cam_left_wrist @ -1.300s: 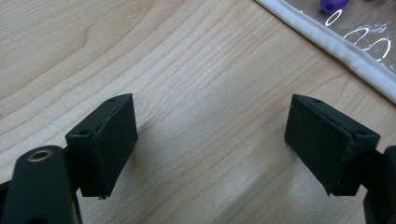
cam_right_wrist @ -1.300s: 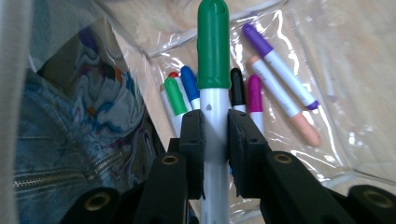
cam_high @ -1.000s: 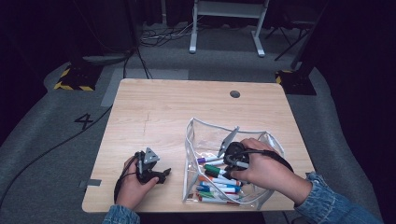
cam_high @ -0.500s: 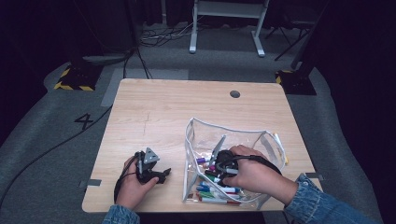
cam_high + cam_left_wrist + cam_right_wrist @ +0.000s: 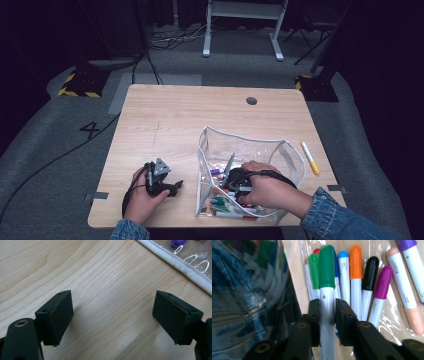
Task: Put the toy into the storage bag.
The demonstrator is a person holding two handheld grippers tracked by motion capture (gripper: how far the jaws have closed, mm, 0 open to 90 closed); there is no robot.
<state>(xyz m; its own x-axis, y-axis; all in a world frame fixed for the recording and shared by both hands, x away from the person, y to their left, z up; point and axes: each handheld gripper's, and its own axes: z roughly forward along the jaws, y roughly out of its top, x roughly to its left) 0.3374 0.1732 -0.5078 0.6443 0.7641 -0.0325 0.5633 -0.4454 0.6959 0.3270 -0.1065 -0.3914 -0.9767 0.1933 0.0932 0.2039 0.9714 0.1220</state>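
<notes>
Right gripper view: green-capped white marker [image 5: 326, 277]

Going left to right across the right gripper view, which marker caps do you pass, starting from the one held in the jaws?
Green cap (its marker is clamped in the right gripper) → light blue cap → orange cap → black cap → magenta cap → peach marker.
</notes>
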